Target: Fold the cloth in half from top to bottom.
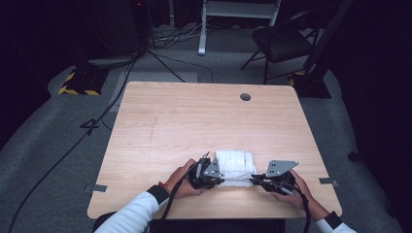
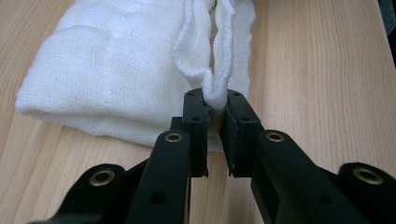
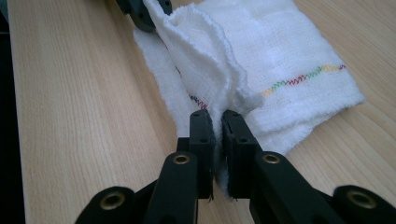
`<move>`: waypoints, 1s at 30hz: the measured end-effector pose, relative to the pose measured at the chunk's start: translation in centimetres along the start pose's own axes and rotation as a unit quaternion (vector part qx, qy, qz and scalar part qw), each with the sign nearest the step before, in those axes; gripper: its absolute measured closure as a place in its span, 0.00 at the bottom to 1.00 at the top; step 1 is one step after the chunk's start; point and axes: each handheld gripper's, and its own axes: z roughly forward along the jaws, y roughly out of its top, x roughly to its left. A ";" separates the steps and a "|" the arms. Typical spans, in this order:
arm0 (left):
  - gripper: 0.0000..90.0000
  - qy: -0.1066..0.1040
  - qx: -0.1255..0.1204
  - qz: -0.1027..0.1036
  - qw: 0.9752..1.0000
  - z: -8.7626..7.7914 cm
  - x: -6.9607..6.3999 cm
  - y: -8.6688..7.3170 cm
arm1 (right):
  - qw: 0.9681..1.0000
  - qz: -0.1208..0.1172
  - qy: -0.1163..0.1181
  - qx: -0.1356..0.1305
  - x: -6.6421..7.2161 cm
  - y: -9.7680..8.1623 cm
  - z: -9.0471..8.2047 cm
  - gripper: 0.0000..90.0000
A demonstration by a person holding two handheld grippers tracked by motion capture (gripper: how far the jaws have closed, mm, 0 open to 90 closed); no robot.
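Observation:
A folded white cloth lies near the front edge of the wooden table. My left gripper is at the cloth's near left corner and my right gripper is at its near right corner. In the left gripper view the cloth has its hemmed edge pinched between the jaws of the left gripper. In the right gripper view the cloth, with a coloured zigzag stitch line, is pinched by the right gripper; the lifted edge runs to the other gripper beyond.
A round cable hole sits near the table's far edge. On the floor beyond stand a dark folding chair, a white frame and trailing cables.

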 end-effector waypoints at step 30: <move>0.89 0.012 0.013 -0.024 1.000 -0.9 -0.9 -1.4 | 0.999 0.029 -0.023 0.000 0.2 -2.2 -1.6 0.84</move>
